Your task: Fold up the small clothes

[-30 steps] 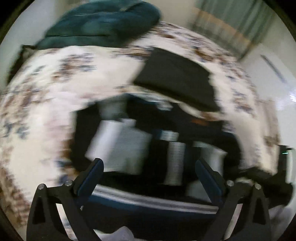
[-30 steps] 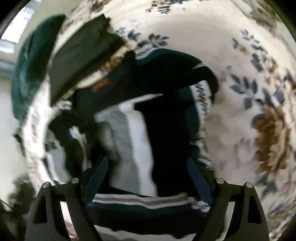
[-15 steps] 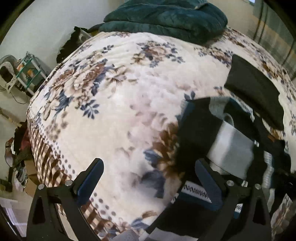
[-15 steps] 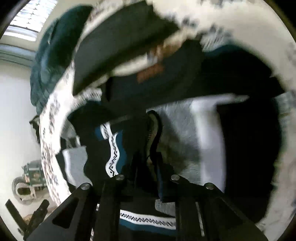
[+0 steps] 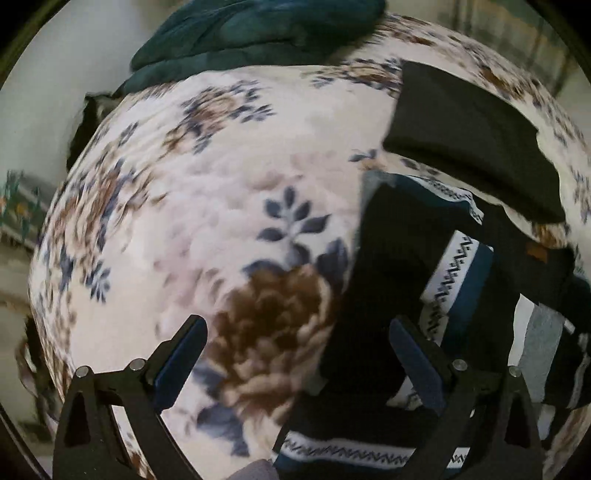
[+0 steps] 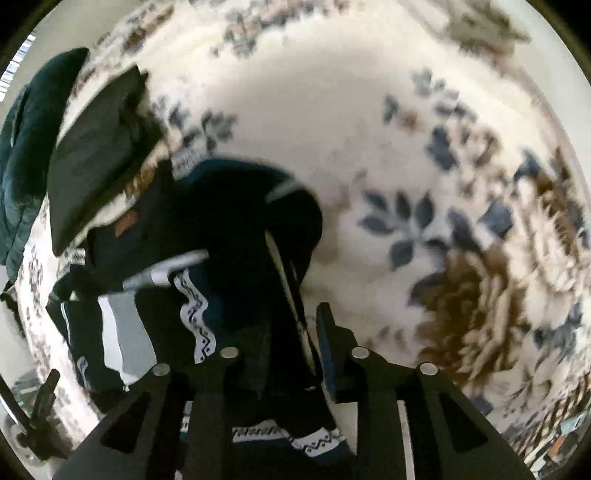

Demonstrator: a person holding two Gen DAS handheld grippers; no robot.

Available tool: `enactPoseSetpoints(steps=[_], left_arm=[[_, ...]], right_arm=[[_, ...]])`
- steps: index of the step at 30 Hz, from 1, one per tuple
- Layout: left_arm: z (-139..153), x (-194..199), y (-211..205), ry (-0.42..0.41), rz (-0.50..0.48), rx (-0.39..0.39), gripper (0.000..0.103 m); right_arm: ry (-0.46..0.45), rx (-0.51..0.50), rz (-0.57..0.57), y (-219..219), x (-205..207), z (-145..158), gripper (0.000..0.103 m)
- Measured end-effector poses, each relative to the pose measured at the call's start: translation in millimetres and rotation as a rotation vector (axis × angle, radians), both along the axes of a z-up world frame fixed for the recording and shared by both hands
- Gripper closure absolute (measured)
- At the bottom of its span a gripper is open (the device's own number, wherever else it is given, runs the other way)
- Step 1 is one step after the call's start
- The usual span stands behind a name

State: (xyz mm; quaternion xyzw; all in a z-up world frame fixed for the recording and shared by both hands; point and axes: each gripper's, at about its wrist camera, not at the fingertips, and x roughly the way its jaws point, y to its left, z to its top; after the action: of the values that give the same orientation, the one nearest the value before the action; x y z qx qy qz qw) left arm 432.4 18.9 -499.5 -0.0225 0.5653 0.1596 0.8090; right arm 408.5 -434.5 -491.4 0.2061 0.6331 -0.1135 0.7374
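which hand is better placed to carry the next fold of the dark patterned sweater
Right, probably. The right gripper has the sweater between its just-reopening jaws, while the left gripper hangs wide open at the sweater's edge.

In our right wrist view, the right gripper (image 6: 291, 350) has just been opening a little, with a fold of the dark navy knitted garment with white zigzag bands (image 6: 207, 236) between its jaws. The garment lies bunched on the cream floral blanket (image 6: 351, 129), beside a folded black cloth (image 6: 92, 155).

place: home bedroom | evidence: floral fleece bedspread (image 5: 229, 177), teal duvet (image 5: 258, 33), curtains (image 5: 517, 33)
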Motion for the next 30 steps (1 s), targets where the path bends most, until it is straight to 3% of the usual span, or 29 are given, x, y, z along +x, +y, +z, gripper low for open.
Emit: enactPoseSetpoints(steps=[2,4,7,10,13,17,22,27,30], left_arm=[[-1.6,7.2,-10.7,0.005,-0.044,0.039,0.002],[-8.6,14.3,-20.1,0.03,-0.09,0.077,0.002],[-28.0,23.8,-30.4,0.101,-0.141,0.128,0.002],[-42.2,31.6,-38.5,0.156,-0.171,0.153,0.002],[-48.7,44.7,-44.9,0.175,-0.191,0.168,0.002],[-45.6,71.7,-45.5,0.154,-0.173,0.166,0.002],[-52.3,100.2,-48.4,0.156,-0.161,0.161,0.002],[-59.8,113.1,-46.5,0.184,-0.145,0.143,0.002],[-45.6,102.2,-41.2,0.159,-0.139,0.116,0.002]], right_arm=[[-0.059,0.041,0.049,17.0,-1.4,14.9,0.056],[-0.039,0.123,0.155,41.4,0.0,13.0,0.053],[0.068,0.243,0.305,85.6,2.6,-12.2,0.053],[0.237,0.268,0.452,125.9,3.7,-53.1,0.053],[0.233,0.217,0.401,125.9,16.8,-68.0,0.053],[0.084,0.216,0.248,97.6,50.3,-43.2,0.053],[-0.02,0.131,0.151,72.0,88.7,-24.0,0.053],[0.001,0.022,0.128,44.6,110.0,-34.3,0.053],[-0.001,0.086,0.084,15.1,107.2,-22.6,0.053]])
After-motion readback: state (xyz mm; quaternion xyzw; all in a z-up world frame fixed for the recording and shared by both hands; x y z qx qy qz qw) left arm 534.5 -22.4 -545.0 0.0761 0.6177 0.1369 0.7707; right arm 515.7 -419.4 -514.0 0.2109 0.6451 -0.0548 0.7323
